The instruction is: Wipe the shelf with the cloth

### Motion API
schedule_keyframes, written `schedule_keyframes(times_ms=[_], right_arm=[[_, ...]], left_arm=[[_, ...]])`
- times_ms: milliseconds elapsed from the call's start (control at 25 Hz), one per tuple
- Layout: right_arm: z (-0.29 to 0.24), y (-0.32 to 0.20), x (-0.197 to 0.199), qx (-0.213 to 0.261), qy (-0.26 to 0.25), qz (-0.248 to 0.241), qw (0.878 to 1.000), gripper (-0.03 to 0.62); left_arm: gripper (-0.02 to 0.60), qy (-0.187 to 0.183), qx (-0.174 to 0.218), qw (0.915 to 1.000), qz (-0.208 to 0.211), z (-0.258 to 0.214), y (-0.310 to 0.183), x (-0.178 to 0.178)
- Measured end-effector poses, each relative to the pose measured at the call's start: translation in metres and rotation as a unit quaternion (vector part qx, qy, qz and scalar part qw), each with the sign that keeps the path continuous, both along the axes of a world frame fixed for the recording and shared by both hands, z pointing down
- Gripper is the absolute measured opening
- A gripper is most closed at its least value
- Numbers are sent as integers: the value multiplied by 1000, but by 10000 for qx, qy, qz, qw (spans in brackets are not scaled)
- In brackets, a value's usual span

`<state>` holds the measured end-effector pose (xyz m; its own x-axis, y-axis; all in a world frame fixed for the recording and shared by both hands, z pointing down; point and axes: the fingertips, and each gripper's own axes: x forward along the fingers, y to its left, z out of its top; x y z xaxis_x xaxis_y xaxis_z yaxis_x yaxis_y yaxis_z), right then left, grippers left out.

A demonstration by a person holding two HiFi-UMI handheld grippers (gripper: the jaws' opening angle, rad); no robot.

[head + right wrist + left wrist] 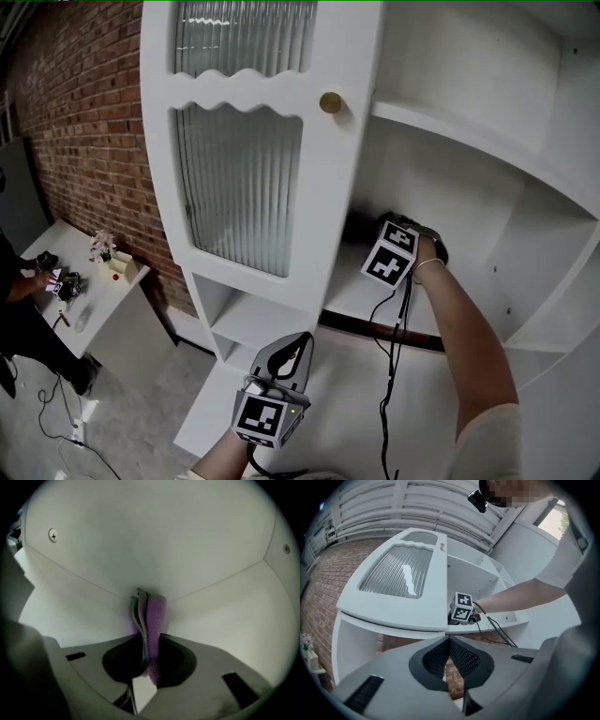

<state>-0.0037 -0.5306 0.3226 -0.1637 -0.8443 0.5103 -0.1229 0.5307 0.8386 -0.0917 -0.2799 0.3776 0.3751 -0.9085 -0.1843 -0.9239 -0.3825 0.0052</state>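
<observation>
Right gripper view: right gripper (150, 641) pinches purple cloth (154, 611) against the shelf (349, 292) corner | left gripper (449, 644) jaws together, empty | wiping seemingly under way, remainder unclear

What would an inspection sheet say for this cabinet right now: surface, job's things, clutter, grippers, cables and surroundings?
Surface: white shelf inside the open cabinet, bare where it shows.
Job's things: purple cloth, bunched, its tip at the shelf's back corner.
Clutter: nothing seen on the shelves.
Grippers: right gripper shut on the cloth, deep in the cabinet; left gripper shut on nothing, held low outside the cabinet.
Cables: black cable hangs from the right gripper along the arm.
Surroundings: ribbed-glass door swung open, brick wall, small table with a person beside it.
</observation>
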Motion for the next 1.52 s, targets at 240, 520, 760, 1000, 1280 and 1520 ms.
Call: schedule_keyframes(times_ms=[240, 520, 760, 1000, 1280, 1520], right_arm=[[6, 14, -1, -131, 16, -194, 9997, 67], [11, 52, 0, -668, 234, -458, 9964, 64], [15, 88, -4, -722, 617, -668, 9932, 64], [17, 135, -8, -857, 878, -1024, 9871, 64], [18, 184, -9, -863, 1096, -1168, 9833, 64], [21, 214, -6, -1018, 1184, -1576, 9751, 67]], left_arm=[[12, -27, 153, 9998, 97, -4, 3, 9], [12, -369, 500, 9979, 187, -13, 12, 28], [12, -474, 587, 9969, 212, -14, 24, 37], [12, -502, 614, 9965, 260, -15, 35, 44], [12, -519, 707, 9956, 343, -18, 47, 52], [12, -546, 910, 9934, 446, -21, 53, 55]])
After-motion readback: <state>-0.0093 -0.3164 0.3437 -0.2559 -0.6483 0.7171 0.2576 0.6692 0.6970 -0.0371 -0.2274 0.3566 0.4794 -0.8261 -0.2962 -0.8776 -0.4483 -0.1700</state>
